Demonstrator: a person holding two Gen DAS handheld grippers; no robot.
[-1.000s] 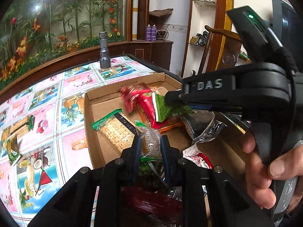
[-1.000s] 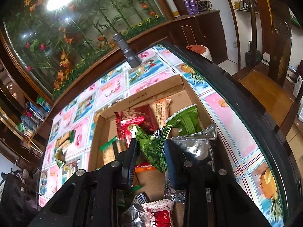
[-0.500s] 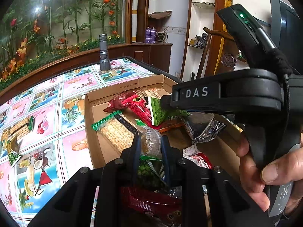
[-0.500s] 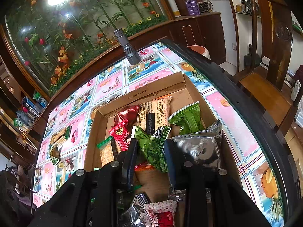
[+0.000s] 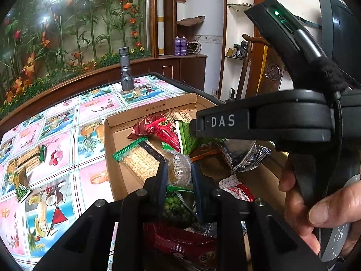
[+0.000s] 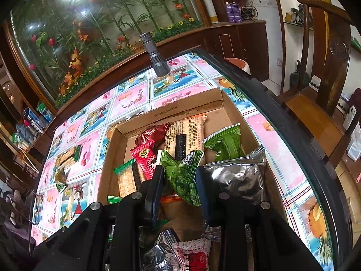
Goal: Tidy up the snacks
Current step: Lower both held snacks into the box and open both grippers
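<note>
Left gripper point(image 5: 178, 174) pinches clear pea bag point(image 5: 179, 169), right gripper point(image 6: 179, 176) pinches green packet point(image 6: 182, 176), both over box point(image 6: 108, 158) near table's right edge, prob. to drop snacks inside w/ the rest.

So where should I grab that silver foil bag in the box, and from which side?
Take the foil bag by its crimped top edge, coming from above on the right. That flat seam stands free near the box wall; the puffy body would slip.

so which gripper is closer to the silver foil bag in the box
Right. The right gripper hangs just beside the silver foil bag. The left gripper, holding a clear packet, is farther across the box.
</note>
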